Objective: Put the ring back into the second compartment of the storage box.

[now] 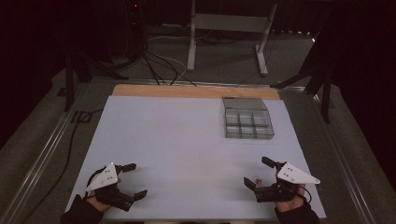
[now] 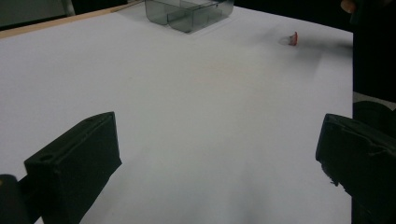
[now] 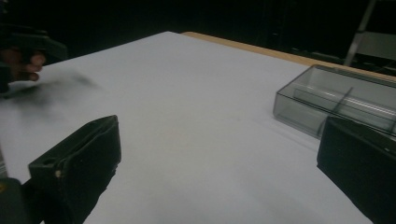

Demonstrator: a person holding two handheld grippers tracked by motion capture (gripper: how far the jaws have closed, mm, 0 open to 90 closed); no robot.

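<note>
Right gripper (image 1: 258, 178): jaws spread wide, nothing between them, resting low at the near right edge of the white table (image 1: 177, 149). Just beside its near jaw, almost within the opening, lies a small red piece (image 1: 258, 179) flat on the sheet. From the left gripper view it shows as a tiny reddish bit (image 2: 293, 38) with a pale rim around it; too small to say what it is.

Left gripper (image 1: 129, 182): likewise wide open and empty, at the near left corner, well apart from the red piece.

Farther out, toward the far right of the table, a clear compartment box (image 1: 246, 118) stands with its lid back, the cells apparently empty. Beyond that, bare wood edge and dark floor with cables.

Judgement on handling: the piece looks very light and thin, so likely to skate or flip on the smooth sheet if a jaw nudges it sideways. Best taken by straddling it with both jaws, tips down near the surface, and closing slowly across its narrow width. Probably rigid; fragility I cannot tell.
</note>
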